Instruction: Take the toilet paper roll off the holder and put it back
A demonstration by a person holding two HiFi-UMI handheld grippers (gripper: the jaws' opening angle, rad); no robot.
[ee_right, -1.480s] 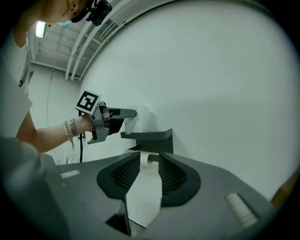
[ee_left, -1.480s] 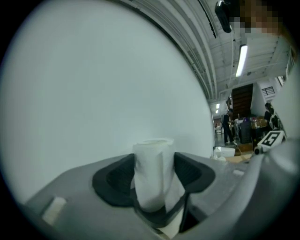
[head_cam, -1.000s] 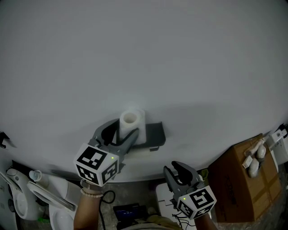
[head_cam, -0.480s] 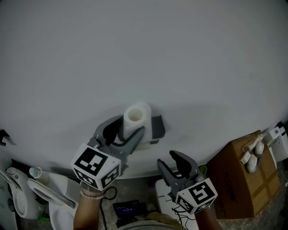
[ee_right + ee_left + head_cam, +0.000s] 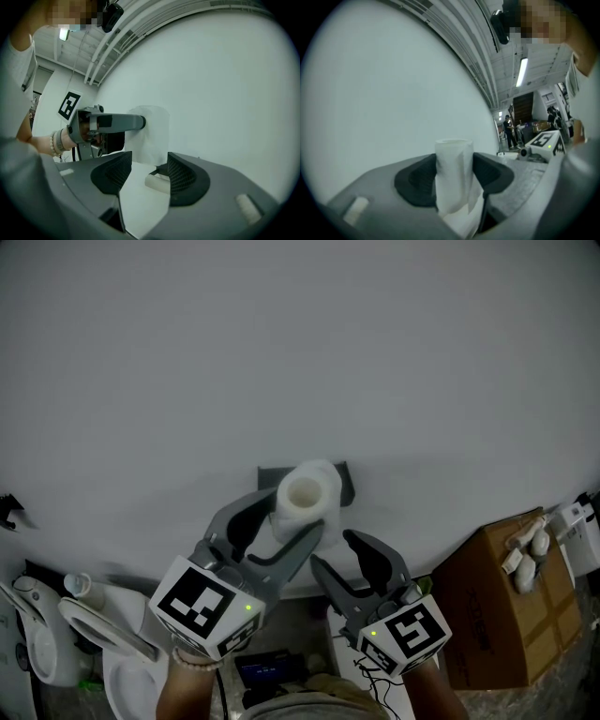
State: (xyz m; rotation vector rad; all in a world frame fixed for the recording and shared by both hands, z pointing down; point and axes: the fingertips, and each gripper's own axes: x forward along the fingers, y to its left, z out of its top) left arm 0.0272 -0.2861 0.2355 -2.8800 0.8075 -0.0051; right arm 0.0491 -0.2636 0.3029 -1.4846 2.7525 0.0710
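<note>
The jaws of the left gripper (image 5: 454, 171) are clamping the toilet paper roll (image 5: 307, 493) across its soft sides, and the roll is standing upright between the pads with its hollow core showing on top. The jaws of the right gripper (image 5: 147, 171) are standing wide apart, having just been opening. A short pale bar (image 5: 157, 182), probably part of the holder, is lying in the gap close to one pad, and nothing is pinching it. In the head view the roll is sitting just in front of the dark holder (image 5: 346, 480), though I cannot tell whether it is touching. The right gripper is waiting at the roll's 5 o'clock.

The likeliest trouble is the paper itself. A loose sheet is hanging under the roll, and it is probably going to snag or unwind if the roll is dragged along the holder. The squeeze may also be flattening the core, making it harder to slide back on. The right gripper is crowding in close, so a small swing is risking a knock against the roll or the left gripper.

No surface is carrying anything here: the holder is hanging on a plain pale wall (image 5: 300, 352). A cardboard box (image 5: 497, 610) is sitting on the floor at 4 o'clock, and a toilet (image 5: 66, 652) at 8 o'clock
</note>
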